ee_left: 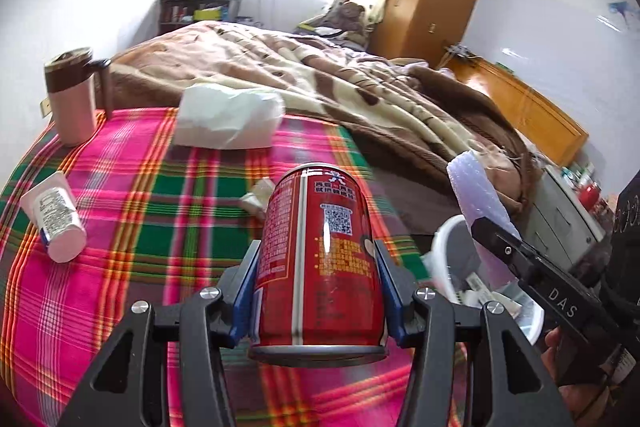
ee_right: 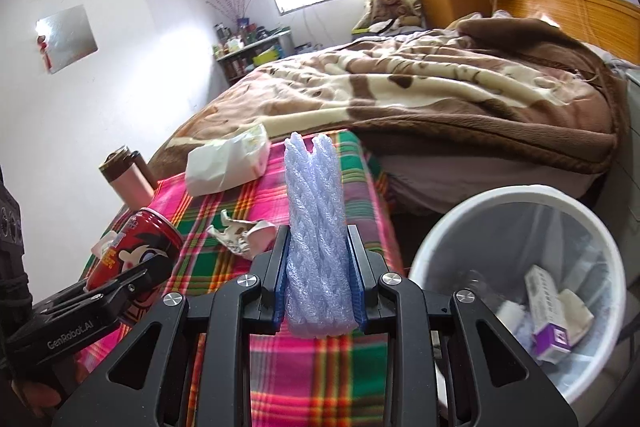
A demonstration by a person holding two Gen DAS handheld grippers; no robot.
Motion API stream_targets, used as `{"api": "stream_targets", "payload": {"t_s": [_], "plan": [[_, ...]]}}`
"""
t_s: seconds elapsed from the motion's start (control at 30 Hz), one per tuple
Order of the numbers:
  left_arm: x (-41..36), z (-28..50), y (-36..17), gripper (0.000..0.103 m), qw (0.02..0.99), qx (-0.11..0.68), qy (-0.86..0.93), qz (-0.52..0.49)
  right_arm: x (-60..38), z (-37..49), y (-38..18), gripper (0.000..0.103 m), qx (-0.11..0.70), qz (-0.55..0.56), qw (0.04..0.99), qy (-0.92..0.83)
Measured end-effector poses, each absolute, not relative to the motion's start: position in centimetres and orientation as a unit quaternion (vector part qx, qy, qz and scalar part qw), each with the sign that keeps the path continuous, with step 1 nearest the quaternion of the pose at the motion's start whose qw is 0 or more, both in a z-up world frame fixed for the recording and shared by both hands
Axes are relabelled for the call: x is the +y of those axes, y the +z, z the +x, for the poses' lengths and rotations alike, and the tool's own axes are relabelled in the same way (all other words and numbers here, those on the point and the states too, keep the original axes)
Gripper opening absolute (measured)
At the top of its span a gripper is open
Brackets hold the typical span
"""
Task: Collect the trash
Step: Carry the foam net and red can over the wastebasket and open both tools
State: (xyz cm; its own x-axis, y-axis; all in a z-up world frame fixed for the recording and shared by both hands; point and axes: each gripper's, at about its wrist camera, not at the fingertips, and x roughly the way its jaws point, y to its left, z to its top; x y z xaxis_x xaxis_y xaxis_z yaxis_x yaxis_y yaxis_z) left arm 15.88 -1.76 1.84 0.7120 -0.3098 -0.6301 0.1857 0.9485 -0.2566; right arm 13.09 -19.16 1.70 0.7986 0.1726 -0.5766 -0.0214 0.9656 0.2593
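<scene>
A red printed metal drink can [ee_left: 318, 259] is clamped between the blue-padded fingers [ee_left: 244, 291] of the left gripper [ee_left: 316, 283], which are closed against its two sides; the can is held raised above the pink, green and orange plaid cloth [ee_left: 152, 211]. Ahead of these fingers a crumpled scrap of paper [ee_left: 258, 197] lies on the cloth, and farther ahead a white tissue pack [ee_left: 228, 123]. To their left a white squeeze tube [ee_left: 54, 217] lies on its side, and a pink lidded travel mug [ee_left: 72, 95] stands beyond it.

A folded piece of pale lilac foam netting [ee_right: 316, 239] is pinched upright between the fingers of the right gripper [ee_right: 318, 279], closed on it near its lower end. To the right of these fingers a white round plastic waste bin [ee_right: 480, 223] is seen, with a purple and white carton [ee_right: 550, 319] and what appear to be tissues inside. A brown patterned blanket [ee_right: 440, 83] lies beyond on the bed.
</scene>
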Motion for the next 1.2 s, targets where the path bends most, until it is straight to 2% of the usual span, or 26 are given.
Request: {"api": "stream_targets", "payload": {"t_s": [0.63, 1.2], "plan": [[-11.2, 12.5, 3.1, 0.054, 0.916, 0.334, -0.221, -0.025, -25.0, 8.5, 2.3, 0.026, 0.289, 0.145, 0.946, -0.020], [-19.3, 12.4, 2.0, 0.054, 0.892, 0.348, -0.287, 0.021, -30.4, 7.7, -0.4, 0.027, 0.335, 0.160, 0.924, -0.092]]}}
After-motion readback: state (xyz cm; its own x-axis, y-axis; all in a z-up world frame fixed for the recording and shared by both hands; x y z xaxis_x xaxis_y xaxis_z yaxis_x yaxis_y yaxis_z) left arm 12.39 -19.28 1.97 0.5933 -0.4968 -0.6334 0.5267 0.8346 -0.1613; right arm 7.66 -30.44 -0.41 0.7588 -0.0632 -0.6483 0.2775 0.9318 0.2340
